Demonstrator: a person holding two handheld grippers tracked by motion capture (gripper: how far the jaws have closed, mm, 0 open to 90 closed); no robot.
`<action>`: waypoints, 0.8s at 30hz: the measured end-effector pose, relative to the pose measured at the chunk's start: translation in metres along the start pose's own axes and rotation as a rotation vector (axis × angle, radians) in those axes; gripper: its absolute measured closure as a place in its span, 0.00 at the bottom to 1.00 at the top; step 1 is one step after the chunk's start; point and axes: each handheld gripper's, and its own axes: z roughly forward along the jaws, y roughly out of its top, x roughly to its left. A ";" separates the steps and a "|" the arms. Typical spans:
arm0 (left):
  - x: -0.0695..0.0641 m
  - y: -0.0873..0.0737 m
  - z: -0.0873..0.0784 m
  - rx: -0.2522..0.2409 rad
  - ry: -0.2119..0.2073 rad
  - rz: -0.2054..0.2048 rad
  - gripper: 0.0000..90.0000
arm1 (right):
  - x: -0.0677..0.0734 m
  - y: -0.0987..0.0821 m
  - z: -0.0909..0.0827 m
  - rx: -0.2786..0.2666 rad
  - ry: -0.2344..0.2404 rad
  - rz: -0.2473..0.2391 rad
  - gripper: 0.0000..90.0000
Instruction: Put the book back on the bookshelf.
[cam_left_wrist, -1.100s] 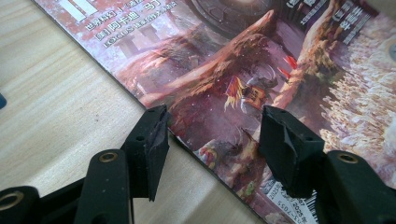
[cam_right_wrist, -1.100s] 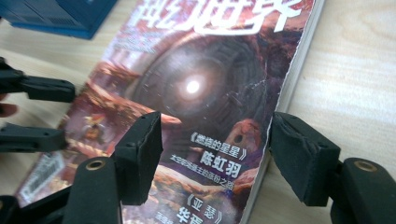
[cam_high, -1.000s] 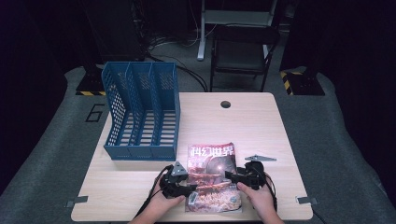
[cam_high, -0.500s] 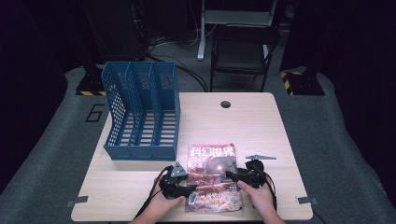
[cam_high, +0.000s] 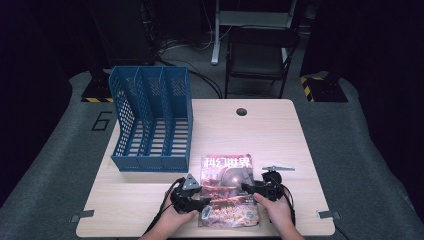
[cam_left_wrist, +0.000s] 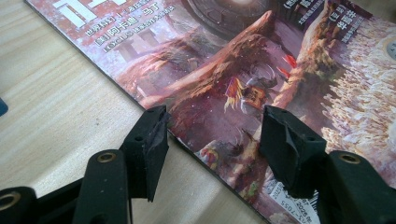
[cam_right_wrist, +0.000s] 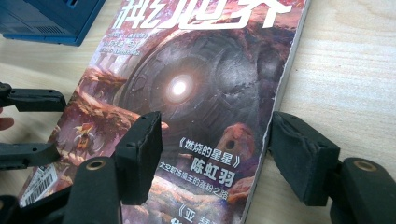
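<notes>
Pale wooden table carries a flat magazine near its front edge, beside a blue file rack. Left gripper straddles the spine edge, jaws parted, nothing clamped. Right gripper likewise brackets the page edge. Thin, floppy and glossy, it likely needs an edge pinch

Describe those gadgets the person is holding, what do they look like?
Each hand holds a black two-jaw tool. The left gripper carries a grey three-cornered plate on top and trails a black cable; the right gripper trails one too. Up close, the jaws are black bars with brass-ringed holes, ending in blocky, matte black pads. The forearms look bare, without sleeves.
</notes>
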 end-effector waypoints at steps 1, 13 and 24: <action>0.000 0.000 0.000 0.001 0.000 0.000 0.46 | 0.000 0.000 -0.001 -0.007 0.007 0.015 0.39; 0.000 0.000 0.000 -0.001 -0.001 0.004 0.46 | 0.012 0.007 -0.018 -0.087 0.072 -0.002 0.41; 0.001 -0.001 0.000 -0.008 0.000 0.015 0.46 | 0.018 0.011 -0.019 -0.105 0.105 -0.010 0.41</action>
